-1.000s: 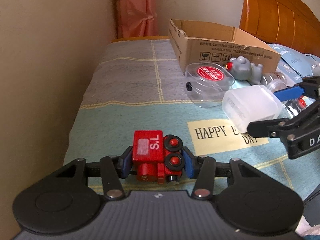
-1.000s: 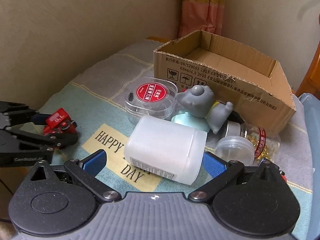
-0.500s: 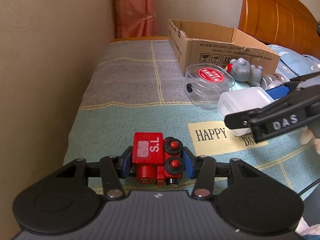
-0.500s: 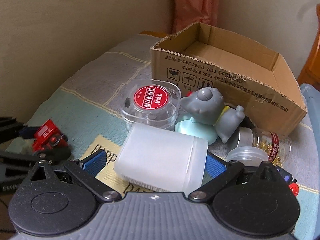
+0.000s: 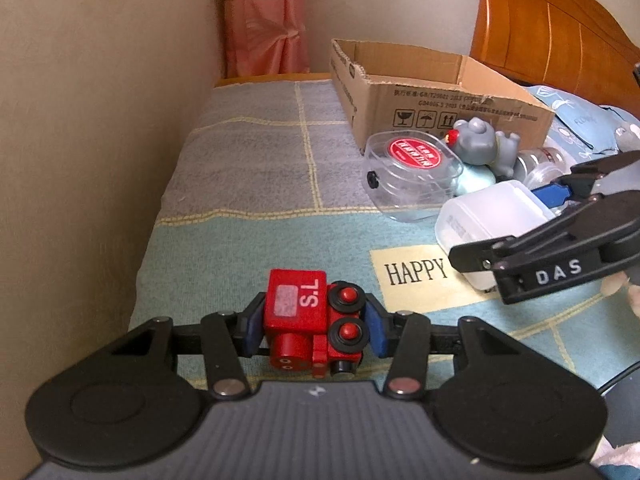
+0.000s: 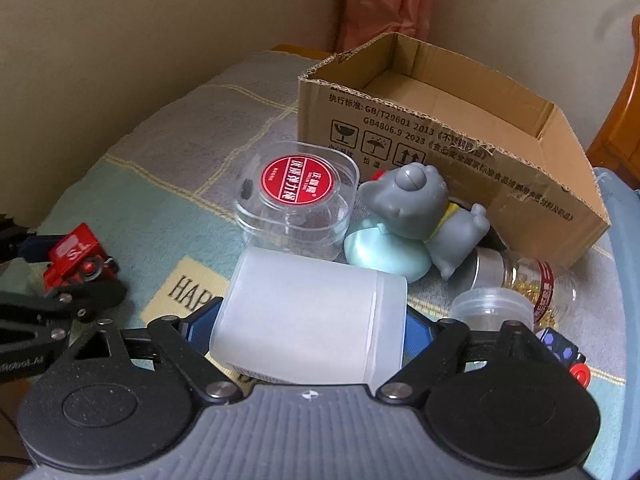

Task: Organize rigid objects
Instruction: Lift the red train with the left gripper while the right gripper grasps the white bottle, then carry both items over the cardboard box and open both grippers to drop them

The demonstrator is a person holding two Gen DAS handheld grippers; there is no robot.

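Cardboard box (image 6: 460, 128): sitting open at the far end of the bed, looking empty as far as visible.
Left gripper (image 5: 314, 326): clamping the red toy train (image 5: 310, 322) low over the blanket.
Right gripper (image 6: 308, 326): gripping the frosted white container (image 6: 310, 320) on its side.
Waiting beside the box: clear case (image 6: 298, 196), grey figurine (image 6: 420, 212), glass bottle (image 6: 528, 280).
Progress: seemingly just beginning; nothing boxed yet.

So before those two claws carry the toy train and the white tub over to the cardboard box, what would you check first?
1. Left gripper shut on red toy train: ok.
2. Right gripper shut on white tub: ok.
3. Cardboard box open on top: ok.
4. Room inside the box: ok, visible floor looks bare.
5. Path clear: not ok; clear case and grey figurine lie before it.
6. Tub lid sealed: cannot tell.
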